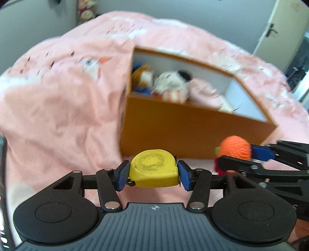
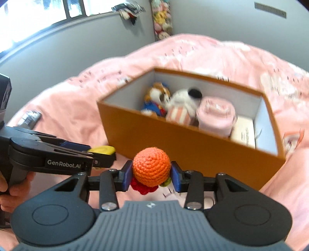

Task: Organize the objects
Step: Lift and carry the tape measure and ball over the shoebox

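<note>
My left gripper is shut on a yellow tape measure and holds it just in front of an orange box on the pink bed. My right gripper is shut on an orange crocheted ball with red and green trim, also short of the box. Each gripper shows in the other's view: the right one with the ball, the left one with the tape measure. The box holds plush toys, a pink roll and a white item.
A pink blanket covers the bed. A silver metallic object lies on it to the left. Grey walls, a window and a door surround the bed.
</note>
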